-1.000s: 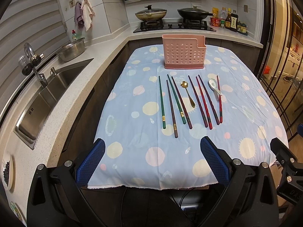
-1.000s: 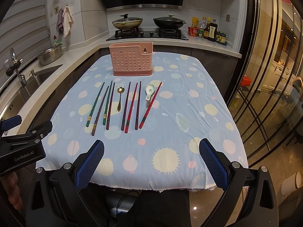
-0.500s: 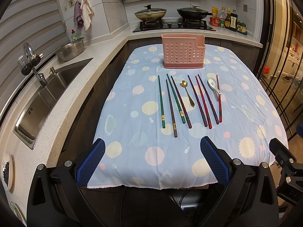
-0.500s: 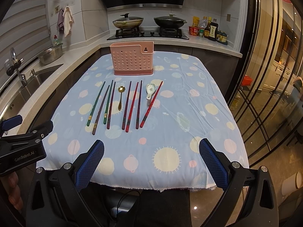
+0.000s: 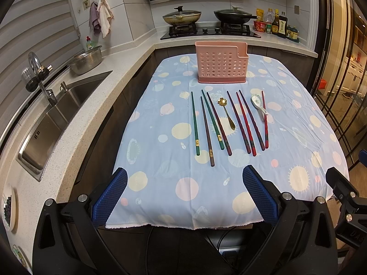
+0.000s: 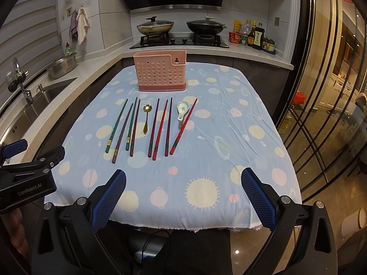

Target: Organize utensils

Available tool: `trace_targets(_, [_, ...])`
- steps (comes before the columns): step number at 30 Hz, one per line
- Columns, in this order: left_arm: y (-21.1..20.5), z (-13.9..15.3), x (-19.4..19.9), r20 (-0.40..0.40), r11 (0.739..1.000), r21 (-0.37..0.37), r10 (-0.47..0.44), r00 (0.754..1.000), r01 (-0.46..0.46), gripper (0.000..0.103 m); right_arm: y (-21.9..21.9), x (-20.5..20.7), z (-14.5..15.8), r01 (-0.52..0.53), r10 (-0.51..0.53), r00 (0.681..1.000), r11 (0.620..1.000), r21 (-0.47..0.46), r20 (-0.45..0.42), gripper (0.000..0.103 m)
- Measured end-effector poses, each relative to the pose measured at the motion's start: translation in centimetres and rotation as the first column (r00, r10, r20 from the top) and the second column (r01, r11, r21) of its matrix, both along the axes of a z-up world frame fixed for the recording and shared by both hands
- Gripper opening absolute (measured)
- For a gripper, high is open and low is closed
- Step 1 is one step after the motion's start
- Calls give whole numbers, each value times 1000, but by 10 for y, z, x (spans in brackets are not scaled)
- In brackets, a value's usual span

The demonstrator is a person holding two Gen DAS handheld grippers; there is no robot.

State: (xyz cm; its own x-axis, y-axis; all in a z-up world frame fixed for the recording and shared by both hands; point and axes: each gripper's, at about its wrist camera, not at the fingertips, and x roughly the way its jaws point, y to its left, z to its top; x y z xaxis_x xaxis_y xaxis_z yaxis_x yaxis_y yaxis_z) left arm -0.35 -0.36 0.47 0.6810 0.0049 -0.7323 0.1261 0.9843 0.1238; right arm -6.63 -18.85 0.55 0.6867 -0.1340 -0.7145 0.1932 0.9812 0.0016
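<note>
A pink perforated utensil holder (image 5: 221, 63) (image 6: 160, 73) stands upright at the far end of the table. In front of it lie several chopsticks in a row: green ones (image 5: 195, 123) (image 6: 116, 125), dark brown ones (image 5: 206, 128) and red ones (image 5: 246, 123) (image 6: 160, 129). A gold spoon (image 5: 226, 113) (image 6: 146, 119) lies among them, and a white ceramic spoon (image 5: 258, 102) (image 6: 182, 109) lies towards the right. My left gripper (image 5: 184, 194) and right gripper (image 6: 183, 194) hang open over the near table edge, both empty.
A blue dotted cloth (image 5: 183, 183) covers the table. A sink (image 5: 57, 119) and a steel bowl (image 5: 86, 59) are on the counter at left. Two lidded pans (image 5: 182, 16) sit on the stove behind, with bottles (image 5: 278, 24) beside it. Glass doors (image 6: 321, 105) stand at right.
Both views have drifted very slightly; the table and the utensils look unmoved. Both grippers have stayed open.
</note>
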Motion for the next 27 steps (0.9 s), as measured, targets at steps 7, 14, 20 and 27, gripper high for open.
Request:
trace_targets(7, [0,0,0,1,1000,1,0,1000,0,96,-2,0,0,0,0,1000,1000,0,1,96])
trace_targets(14, [0,0,0,1,1000,1,-1,1000,1,96,1,1,0,-1,1,1000,1000,1,-1,96])
trace_targets(20, [0,0,0,1,1000,1,0,1000,0,96,2,0,0,-1,1,1000,1000,3,-1,96])
trace_targets(27, [0,-1,0,1,1000,2,0,1000,0,96,4,0,1,-1,1,1000,1000,3,-3,96])
